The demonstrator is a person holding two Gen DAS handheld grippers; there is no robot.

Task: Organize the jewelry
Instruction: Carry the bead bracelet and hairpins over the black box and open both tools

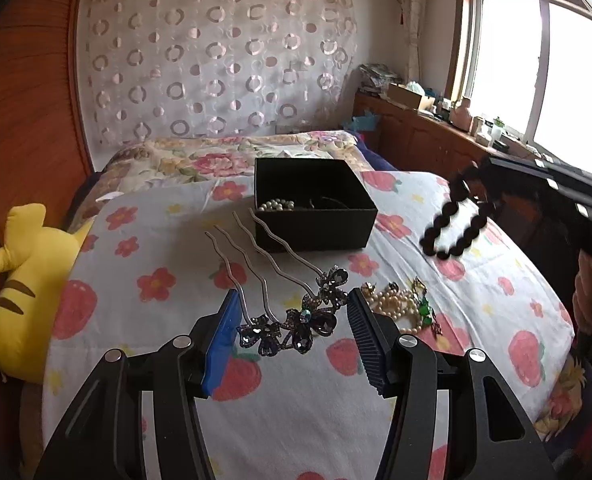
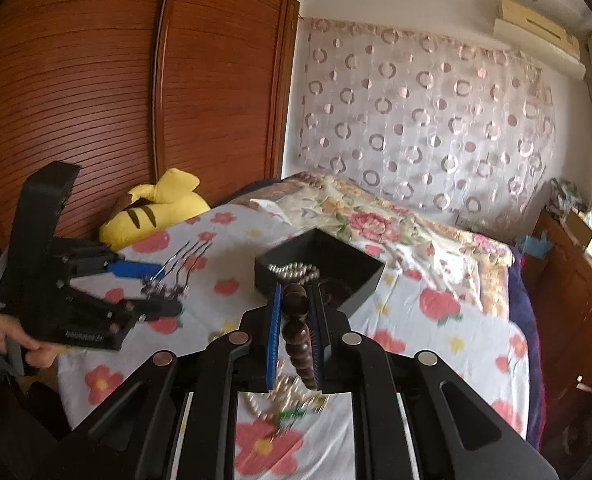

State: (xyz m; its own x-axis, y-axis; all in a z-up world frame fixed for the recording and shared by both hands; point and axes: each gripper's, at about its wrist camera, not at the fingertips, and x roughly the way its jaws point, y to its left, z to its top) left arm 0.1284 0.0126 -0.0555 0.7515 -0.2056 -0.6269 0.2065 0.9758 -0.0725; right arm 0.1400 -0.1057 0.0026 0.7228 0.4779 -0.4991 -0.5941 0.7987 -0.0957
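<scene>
Clamping wooden bead bracelet (image 2: pixel 296 328), right gripper (image 2: pixel 296 316); left gripper (image 1: pixel 291 320) straddles hairpins (image 1: pixel 287 300)

Black box (image 1: pixel 316 216), dark brown bead bracelet (image 2: pixel 296 328), yellow plush (image 1: pixel 31 292) — white bedspread (image 1: pixel 175 248) with red flowers.

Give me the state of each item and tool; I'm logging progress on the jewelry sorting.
Black box: open, pearls inside.
Dark bead bracelet: clamped in right tool, off the bed.
Hair combs: on bedspread, between left tool fingers, not gripped.
Pearl necklace pile: loose on bedspread.
</scene>
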